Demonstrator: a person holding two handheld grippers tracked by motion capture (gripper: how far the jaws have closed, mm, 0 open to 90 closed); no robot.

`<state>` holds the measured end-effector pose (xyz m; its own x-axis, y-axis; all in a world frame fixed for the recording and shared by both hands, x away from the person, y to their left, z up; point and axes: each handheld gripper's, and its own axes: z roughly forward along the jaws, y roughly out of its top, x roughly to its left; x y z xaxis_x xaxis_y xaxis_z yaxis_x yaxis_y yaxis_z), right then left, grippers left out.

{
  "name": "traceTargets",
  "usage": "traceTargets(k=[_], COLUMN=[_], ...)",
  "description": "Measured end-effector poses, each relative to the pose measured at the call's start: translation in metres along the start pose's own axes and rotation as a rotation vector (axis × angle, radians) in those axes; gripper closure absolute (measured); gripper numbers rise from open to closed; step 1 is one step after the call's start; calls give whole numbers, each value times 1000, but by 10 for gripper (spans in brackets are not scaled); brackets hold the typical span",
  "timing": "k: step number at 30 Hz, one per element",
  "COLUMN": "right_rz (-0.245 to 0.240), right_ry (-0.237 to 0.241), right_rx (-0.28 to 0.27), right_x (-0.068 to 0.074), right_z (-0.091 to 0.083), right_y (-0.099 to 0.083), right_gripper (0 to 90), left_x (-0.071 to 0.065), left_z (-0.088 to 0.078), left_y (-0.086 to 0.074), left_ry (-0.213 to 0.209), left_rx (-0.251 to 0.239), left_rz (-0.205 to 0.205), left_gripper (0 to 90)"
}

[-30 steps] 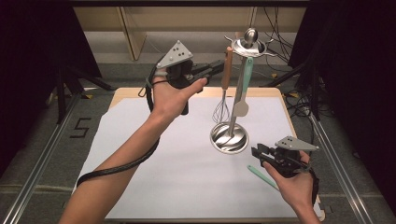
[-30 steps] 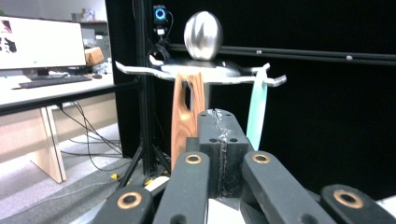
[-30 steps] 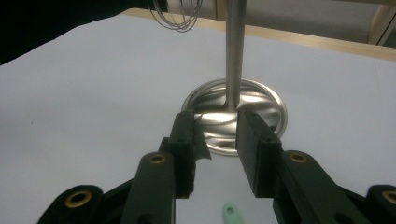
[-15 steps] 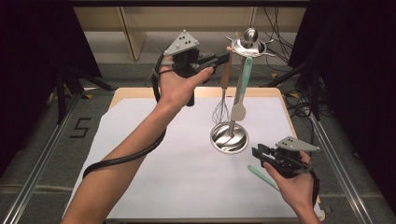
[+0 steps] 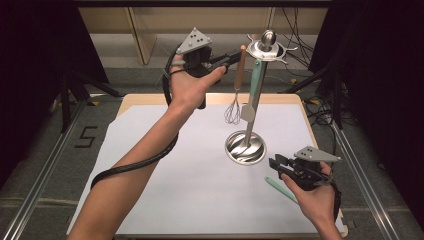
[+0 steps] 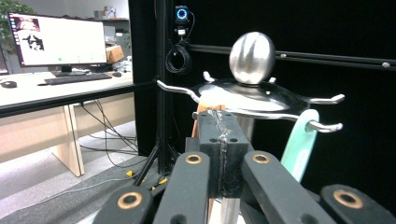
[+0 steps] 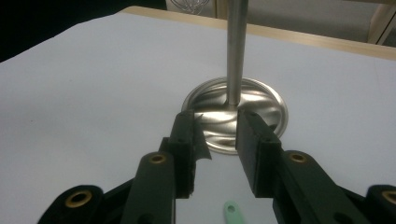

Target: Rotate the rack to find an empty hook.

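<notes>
Resting low at the near right of the table, the right hand-held gripper has its jaws apart and empty, aimed at the stand's base, a teal utensil beside it. Farther off, the left hand-held gripper is clamped on the whisk's wooden handle, up at the rack's hooks.

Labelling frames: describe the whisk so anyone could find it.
Find the steel rack standing on the white table. The whisk hangs at the rack's left beside a mint spatula. It alone has a brown wooden handle and a wire cage.
</notes>
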<state>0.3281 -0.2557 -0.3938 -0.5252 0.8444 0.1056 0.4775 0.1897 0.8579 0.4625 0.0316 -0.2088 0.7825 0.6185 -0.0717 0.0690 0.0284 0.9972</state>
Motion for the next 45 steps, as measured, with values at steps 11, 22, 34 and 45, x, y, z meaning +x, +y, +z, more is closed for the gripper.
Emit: traceTargets(k=[11, 22, 34, 45], right_rz=[10, 34, 31, 0], right_ry=[7, 6, 4, -2], right_rx=[5, 6, 6, 5], right_x=[0, 2, 2, 0], right_z=[0, 0, 1, 0], right_y=[0, 1, 1, 2], right_gripper=[685, 685, 685, 685], left_x=[7, 11, 13, 13], left_z=[9, 17, 24, 26], left_y=[4, 7, 9, 9], left_ry=[30, 51, 74, 78], left_rx=[21, 37, 44, 51], left_rz=[5, 20, 34, 48], left_gripper=[892, 892, 892, 891])
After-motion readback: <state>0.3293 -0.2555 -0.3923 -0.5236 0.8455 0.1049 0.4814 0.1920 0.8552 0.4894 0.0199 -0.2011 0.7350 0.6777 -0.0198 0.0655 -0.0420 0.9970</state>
